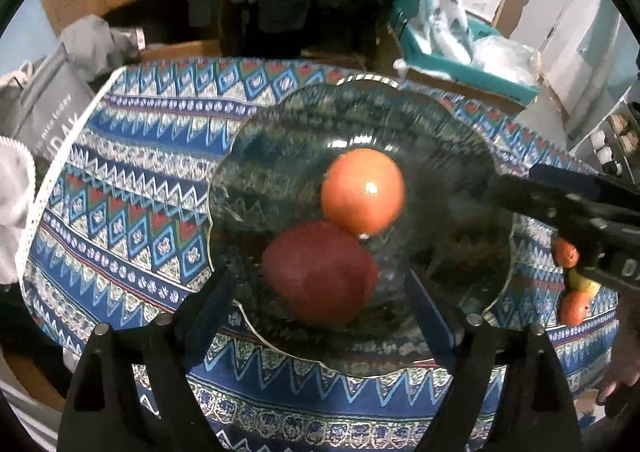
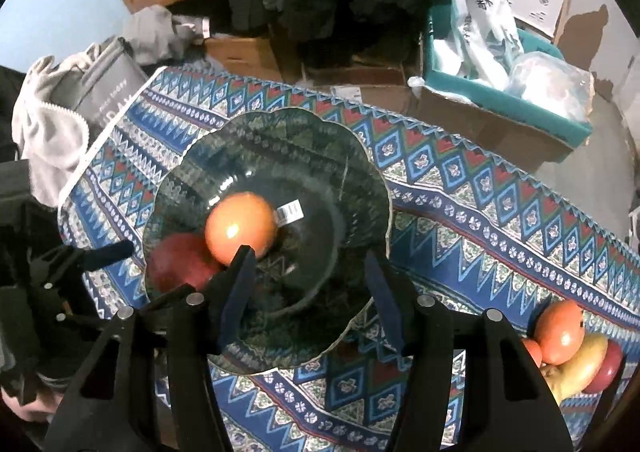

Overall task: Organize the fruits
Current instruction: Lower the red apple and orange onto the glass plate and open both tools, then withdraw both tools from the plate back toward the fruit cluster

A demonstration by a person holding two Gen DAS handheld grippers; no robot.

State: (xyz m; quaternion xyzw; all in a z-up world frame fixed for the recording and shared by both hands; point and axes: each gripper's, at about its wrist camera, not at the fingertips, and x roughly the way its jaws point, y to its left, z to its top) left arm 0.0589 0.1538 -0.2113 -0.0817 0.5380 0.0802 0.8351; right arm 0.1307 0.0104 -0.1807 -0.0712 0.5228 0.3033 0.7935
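1. Hovering over the glass bowl, the left gripper is held wide, empty, the red apple just ahead.
2. The right gripper is seen parted, nothing held.
3. The orange fruit rests against the apple; both could be rolled if nudged.

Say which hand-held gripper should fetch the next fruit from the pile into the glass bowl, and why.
Right, probably. The fruit pile lies on the cloth on the right hand-held gripper's side, beyond the glass bowl's edge. The left hand-held gripper hangs over the bowl, the right one lying between it and the pile.
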